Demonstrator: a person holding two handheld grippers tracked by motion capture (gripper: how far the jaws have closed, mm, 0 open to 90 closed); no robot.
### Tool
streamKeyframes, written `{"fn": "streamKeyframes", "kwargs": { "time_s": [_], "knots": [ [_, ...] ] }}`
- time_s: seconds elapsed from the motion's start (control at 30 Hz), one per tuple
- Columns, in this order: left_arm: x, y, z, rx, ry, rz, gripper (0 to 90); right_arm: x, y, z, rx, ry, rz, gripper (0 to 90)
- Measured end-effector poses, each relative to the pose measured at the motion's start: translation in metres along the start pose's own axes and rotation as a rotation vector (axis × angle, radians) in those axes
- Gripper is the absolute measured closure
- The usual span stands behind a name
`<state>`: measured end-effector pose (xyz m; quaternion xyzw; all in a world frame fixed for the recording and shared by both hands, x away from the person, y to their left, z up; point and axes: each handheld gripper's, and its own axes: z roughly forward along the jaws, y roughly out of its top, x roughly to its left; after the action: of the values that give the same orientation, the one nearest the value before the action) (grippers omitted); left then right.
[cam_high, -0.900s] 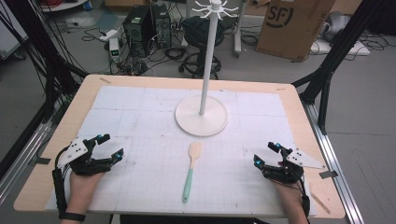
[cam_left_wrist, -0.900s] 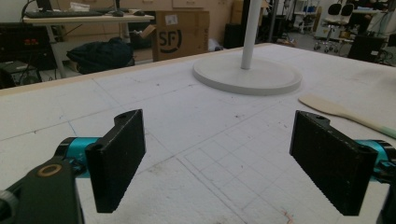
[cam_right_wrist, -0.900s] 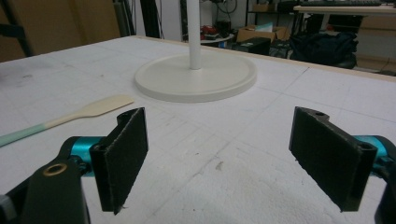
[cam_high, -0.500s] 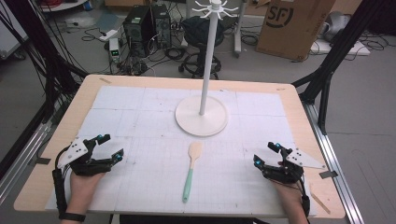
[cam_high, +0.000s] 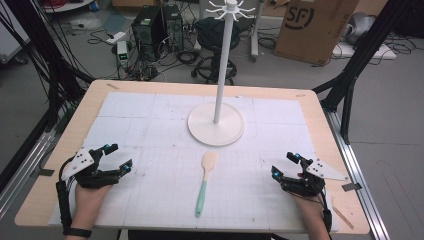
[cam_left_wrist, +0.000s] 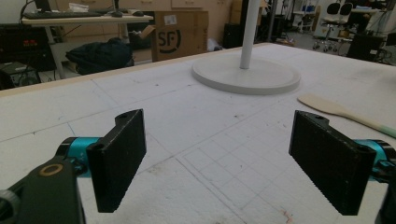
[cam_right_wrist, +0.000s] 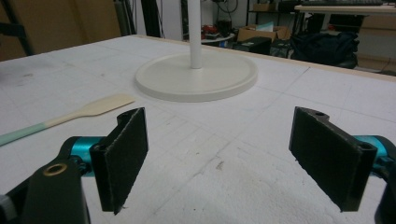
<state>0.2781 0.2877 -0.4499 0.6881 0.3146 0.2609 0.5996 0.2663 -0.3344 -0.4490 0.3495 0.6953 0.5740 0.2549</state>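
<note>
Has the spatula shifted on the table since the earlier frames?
No. The spatula lies in the same spot as before, its blade just short of the white stand's base.

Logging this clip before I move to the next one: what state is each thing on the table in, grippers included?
Spatula: lying flat on the mat, untouched, blade toward the stand.
Stand: upright on its round base, hooks at the top bare.
Left gripper: jaws open, nothing between them, resting near the mat's left edge.
Right gripper: jaws open, nothing between them, resting near the mat's right edge.
Mat: flat on the table.
</note>
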Motion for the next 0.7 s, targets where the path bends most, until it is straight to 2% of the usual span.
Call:
{"fn": "streamKeyframes", "kwargs": {
  "time_s": [0.7],
  "knots": [
    [-0.0003, 0.0000, 0.0001, 0.001, 0.002, -0.002, 19.3, 0.0005, 0.0001, -0.0001, 0.004, 0.003, 0.000, 18.8]
  ]
}}
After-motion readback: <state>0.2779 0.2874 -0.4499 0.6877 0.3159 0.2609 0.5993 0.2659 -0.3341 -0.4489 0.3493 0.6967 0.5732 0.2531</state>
